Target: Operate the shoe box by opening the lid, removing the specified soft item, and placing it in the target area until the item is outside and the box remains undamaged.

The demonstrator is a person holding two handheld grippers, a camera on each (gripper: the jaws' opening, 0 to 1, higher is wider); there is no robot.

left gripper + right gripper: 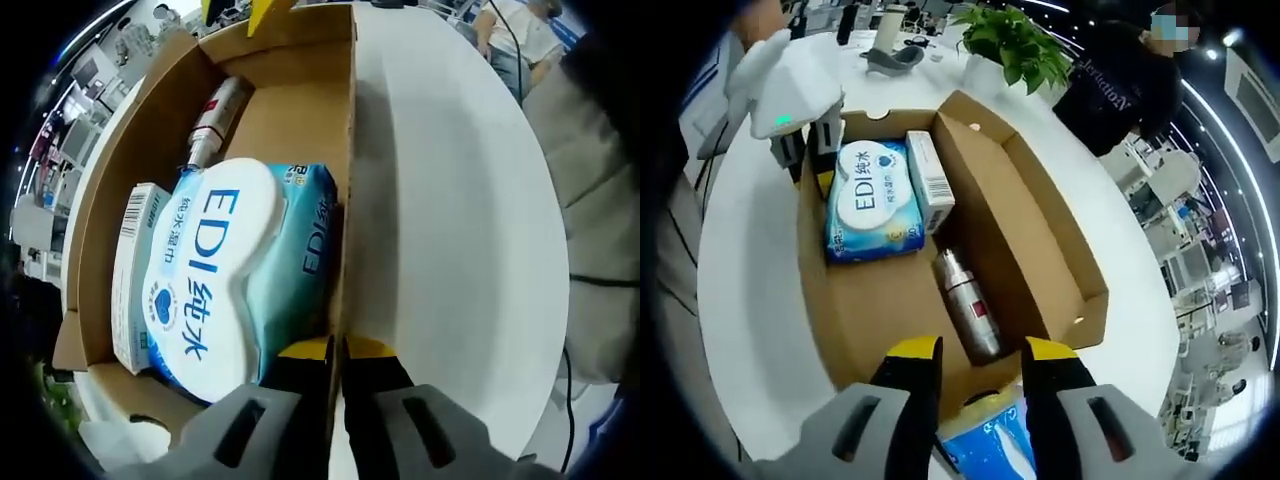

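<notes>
Left gripper (337,350) clamped narrow on shoe box (346,150) wall, right gripper (980,355) jaws apart, empty; risk of tearing cardboard if yanked while lifting wipes pack (872,205).

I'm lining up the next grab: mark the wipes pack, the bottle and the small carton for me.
wipes pack (872,203): right gripper view, on its white lid flap.
bottle (967,300): right gripper view, on the middle of its silver body.
small carton (928,180): right gripper view, on its white top face.
</notes>
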